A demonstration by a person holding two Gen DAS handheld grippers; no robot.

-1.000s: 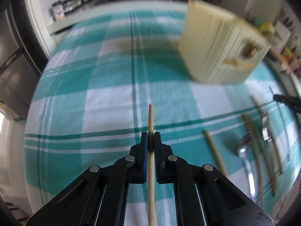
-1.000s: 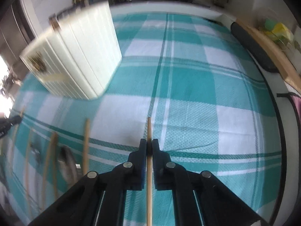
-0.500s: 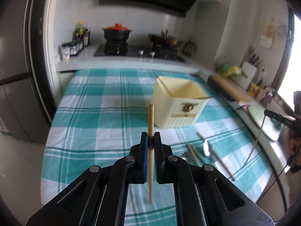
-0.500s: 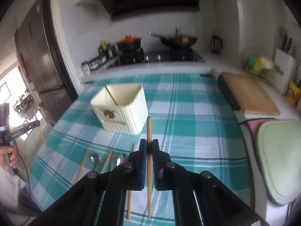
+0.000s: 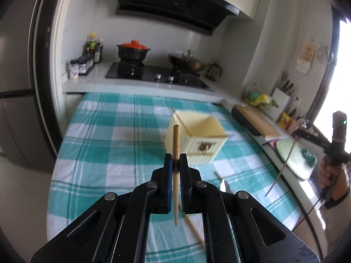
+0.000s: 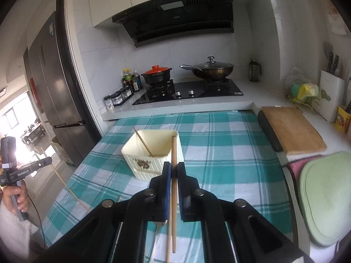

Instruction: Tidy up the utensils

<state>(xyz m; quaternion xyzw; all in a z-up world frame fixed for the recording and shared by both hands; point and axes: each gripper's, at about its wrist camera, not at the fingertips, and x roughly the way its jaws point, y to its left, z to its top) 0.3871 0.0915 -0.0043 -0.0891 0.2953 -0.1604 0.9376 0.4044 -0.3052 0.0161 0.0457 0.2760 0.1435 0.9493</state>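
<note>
Chopsticks fill both grippers, left (image 5: 176,166) and right (image 6: 174,172), each clamped; holder (image 6: 153,151) at centre has one, others remain lower down.

Each view rides just behind its own claw, looking forward and somewhat down along the two fingers. The left claw (image 5: 176,163) fills the lower part of its frame; beyond it lie the checked surface (image 5: 105,144), the cream holder (image 5: 196,140) ahead and slightly right of the claw, then the stove (image 5: 153,74) far ahead. The right claw (image 6: 174,171) sits likewise, the holder (image 6: 153,151) just ahead and slightly left. Both views share surface, holder and stove, and each catches the other claw at its outer edge: right claw (image 5: 307,134), left claw (image 6: 47,161).
</note>
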